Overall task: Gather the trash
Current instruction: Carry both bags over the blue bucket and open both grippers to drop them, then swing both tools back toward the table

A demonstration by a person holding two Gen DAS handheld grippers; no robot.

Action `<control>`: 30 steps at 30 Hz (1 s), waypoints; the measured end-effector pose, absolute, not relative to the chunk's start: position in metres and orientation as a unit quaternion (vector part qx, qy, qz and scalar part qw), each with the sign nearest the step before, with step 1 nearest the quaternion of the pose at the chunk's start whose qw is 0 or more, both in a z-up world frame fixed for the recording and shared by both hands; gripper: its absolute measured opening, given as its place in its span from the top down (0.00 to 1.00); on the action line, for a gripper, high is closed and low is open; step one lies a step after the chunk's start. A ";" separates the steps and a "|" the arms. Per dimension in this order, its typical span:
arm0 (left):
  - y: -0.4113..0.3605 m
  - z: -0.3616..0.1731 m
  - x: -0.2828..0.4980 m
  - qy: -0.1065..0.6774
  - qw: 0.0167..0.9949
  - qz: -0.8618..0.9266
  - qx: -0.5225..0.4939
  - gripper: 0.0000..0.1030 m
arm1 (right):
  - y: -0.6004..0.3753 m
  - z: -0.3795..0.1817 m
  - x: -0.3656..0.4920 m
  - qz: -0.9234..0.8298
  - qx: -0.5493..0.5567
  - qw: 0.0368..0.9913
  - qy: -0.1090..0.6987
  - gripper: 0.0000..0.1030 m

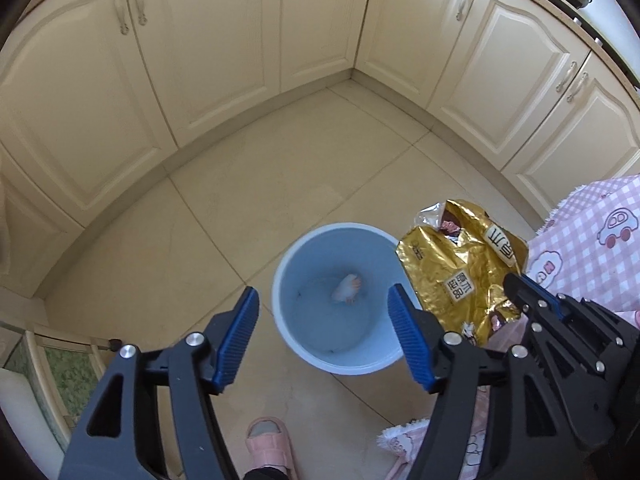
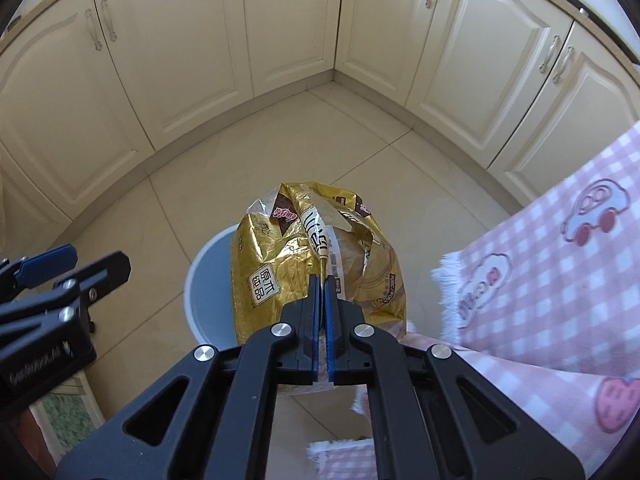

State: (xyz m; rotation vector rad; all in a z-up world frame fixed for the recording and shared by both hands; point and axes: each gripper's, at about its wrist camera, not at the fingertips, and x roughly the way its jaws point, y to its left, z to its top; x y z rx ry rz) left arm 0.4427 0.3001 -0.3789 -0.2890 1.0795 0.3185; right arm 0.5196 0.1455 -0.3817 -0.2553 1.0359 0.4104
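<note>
- The left claw (image 1: pixel 322 312) stands agape and empty over the blue bin (image 1: pixel 340 300); only its view shows the pale scrap (image 1: pixel 347 289) at the bin's bottom.
- The right claw (image 2: pixel 322 284) is clamped on the gold snack bag (image 2: pixel 296 264), which hangs above the bin's rim and hides most of it in the right view.
- Beyond the claws lies bare tiled floor (image 1: pixel 260 184), ringed by cream cabinets (image 1: pixel 208 40).
- A pink checked cloth (image 2: pixel 552 264) crowds the right claw's right side.

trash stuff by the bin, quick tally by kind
bin: 1
gold bag, pinched in the right claw: 1
pale scrap inside the bin: 1
claws, the left claw open above the bin: 2
total: 5
</note>
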 end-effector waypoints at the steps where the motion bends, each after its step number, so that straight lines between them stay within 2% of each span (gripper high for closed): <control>1: 0.301 -0.377 0.441 0.507 0.837 0.155 -0.133 0.34 | 0.148 -0.381 0.522 0.199 -0.114 0.841 0.490 0.98; 4: 0.303 -0.367 0.435 0.496 0.843 0.168 -0.123 0.33 | 0.154 -0.375 0.521 0.213 -0.099 0.844 0.483 0.90; 8: 0.303 -0.344 0.426 0.478 0.852 0.184 -0.104 0.31 | 0.159 -0.355 0.522 0.218 -0.087 0.855 0.463 0.55; 13: 0.292 -0.301 0.408 0.445 0.871 0.188 -0.094 0.29 | 0.147 -0.306 0.501 0.211 -0.094 0.878 0.420 0.53; 19: 0.256 -0.230 0.374 0.388 0.903 0.166 -0.082 0.26 | 0.105 -0.215 0.445 0.179 -0.095 0.923 0.328 0.46; 25: 0.197 -0.154 0.329 0.322 0.936 0.116 -0.079 0.20 | 0.029 -0.133 0.379 0.135 -0.059 0.958 0.245 0.37; 30: 0.124 -0.117 0.308 0.294 0.952 0.042 -0.069 0.17 | -0.046 -0.101 0.337 0.075 -0.037 0.973 0.213 0.35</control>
